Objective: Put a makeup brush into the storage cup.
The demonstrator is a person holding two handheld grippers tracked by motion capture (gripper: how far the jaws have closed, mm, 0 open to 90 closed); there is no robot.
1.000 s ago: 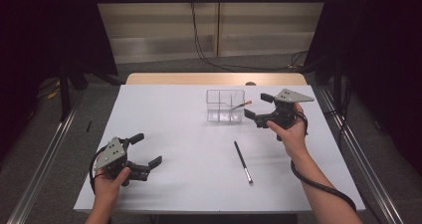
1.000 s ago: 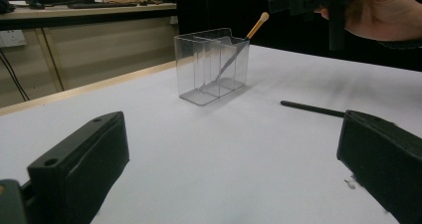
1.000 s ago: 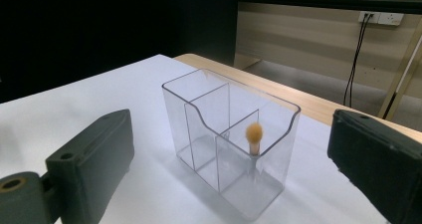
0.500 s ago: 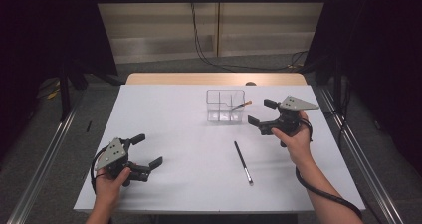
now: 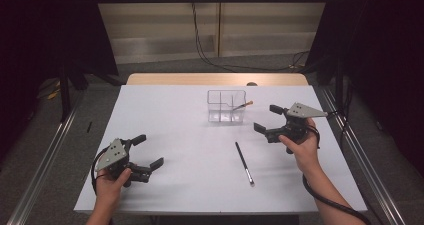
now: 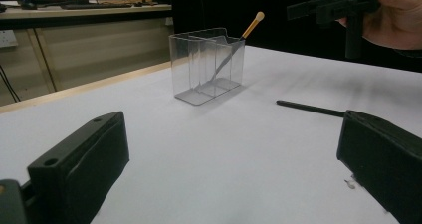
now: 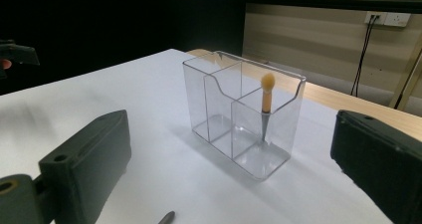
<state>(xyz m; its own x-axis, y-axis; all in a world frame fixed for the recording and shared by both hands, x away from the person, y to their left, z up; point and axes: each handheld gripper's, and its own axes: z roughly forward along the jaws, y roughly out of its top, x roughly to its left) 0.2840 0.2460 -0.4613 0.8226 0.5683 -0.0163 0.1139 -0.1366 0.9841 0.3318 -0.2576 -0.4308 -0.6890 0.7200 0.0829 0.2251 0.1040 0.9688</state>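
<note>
With one tan-tipped brush [image 5: 243,105] standing in the clear three-compartment plastic organiser [image 5: 226,106], your open, empty right tool [image 5: 268,120] should likely descend onto the thin black brush [image 5: 244,163] lying on the white table [image 5: 190,135]; your left tool [image 5: 148,151] rests open, empty.

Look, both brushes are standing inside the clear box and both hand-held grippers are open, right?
Not quite. Just one brush stands inside the clear box. The other brush lies flat on the white table, nearer the person, as the high view shows. The rest holds: the left hand-held gripper and the right hand-held gripper are both open.
</note>
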